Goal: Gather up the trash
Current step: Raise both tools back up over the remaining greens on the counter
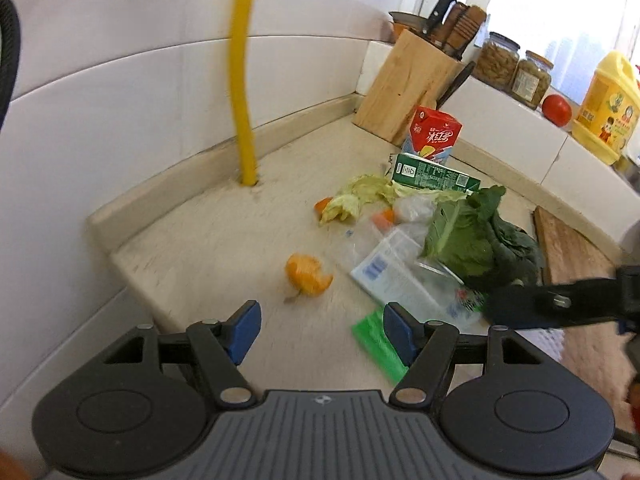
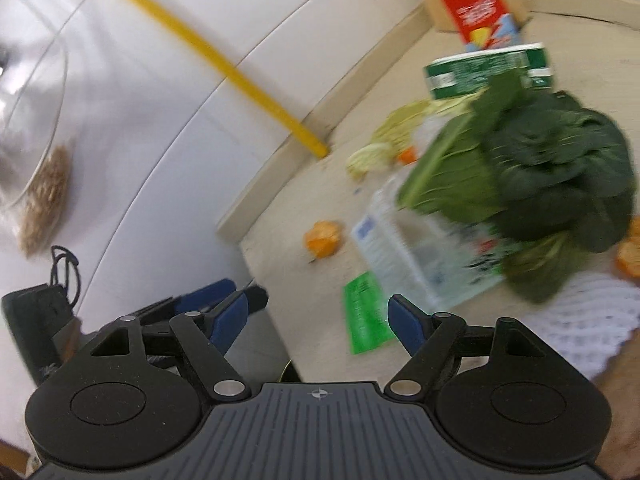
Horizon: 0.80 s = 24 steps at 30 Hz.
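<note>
Beige stone makes up the counter (image 1: 208, 240), tucked into a white-tiled corner where a yellow pipe (image 1: 242, 80) runs down into it. The trash lies in a heap toward the middle: a dark leafy green vegetable (image 1: 476, 240) is the biggest piece, resting on a clear plastic package (image 1: 396, 276) with blue print. Behind them a green carton (image 1: 434, 176) lies on its side, and a red carton (image 1: 434, 134) stands upright just in front of a wooden knife block (image 1: 408, 84). Pale cabbage leaves (image 1: 360, 196) sprawl beside the green carton. A green wrapper (image 1: 378, 344) lies flat at the near edge, and a piece of orange peel (image 1: 308, 274) sits apart from the heap. The left hand-held gripper (image 1: 320, 330) hovers spread wide and empty above the counter near the peel; the right hand-held gripper (image 2: 318, 320) is likewise spread, holding nothing, by the wrapper.
</note>
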Each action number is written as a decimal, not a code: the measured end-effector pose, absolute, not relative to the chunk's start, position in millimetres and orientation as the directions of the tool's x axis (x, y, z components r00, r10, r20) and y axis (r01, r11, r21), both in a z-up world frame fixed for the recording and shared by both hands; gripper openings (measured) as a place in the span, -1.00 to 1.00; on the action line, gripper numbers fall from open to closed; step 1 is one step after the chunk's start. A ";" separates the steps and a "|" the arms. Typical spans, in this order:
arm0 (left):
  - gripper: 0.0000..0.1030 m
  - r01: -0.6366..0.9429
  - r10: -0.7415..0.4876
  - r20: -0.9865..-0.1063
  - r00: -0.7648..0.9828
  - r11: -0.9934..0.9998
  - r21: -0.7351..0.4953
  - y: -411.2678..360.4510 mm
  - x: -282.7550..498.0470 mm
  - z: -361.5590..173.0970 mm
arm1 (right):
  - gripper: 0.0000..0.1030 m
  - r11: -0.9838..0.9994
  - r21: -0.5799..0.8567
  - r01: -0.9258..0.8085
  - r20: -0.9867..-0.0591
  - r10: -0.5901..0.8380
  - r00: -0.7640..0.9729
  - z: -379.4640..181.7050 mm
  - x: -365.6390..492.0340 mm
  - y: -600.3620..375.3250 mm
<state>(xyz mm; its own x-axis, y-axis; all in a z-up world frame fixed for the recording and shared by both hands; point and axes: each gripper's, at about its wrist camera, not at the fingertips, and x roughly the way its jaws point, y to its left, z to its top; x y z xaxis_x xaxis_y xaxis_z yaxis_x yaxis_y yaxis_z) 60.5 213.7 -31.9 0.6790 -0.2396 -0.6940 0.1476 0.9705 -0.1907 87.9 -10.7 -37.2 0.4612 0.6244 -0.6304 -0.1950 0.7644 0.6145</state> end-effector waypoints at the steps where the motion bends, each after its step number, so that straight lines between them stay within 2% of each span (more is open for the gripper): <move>1: 0.27 0.151 -0.235 -0.695 0.680 0.972 -0.181 209.9 68.2 -36.0 | 0.61 0.767 0.613 -0.187 -0.630 0.618 0.470 -36.7 89.3 -16.2; 11: 0.27 0.141 -0.195 -0.741 0.643 0.981 -0.136 194.7 120.3 -75.2 | 0.67 0.816 0.563 -0.134 -0.624 0.525 0.579 -21.9 78.9 -61.8; 24: 0.27 0.311 -0.346 -0.689 0.637 0.933 -0.181 161.3 142.1 -48.2 | 0.67 0.863 0.505 0.016 -0.651 0.369 0.663 -28.0 94.2 -103.4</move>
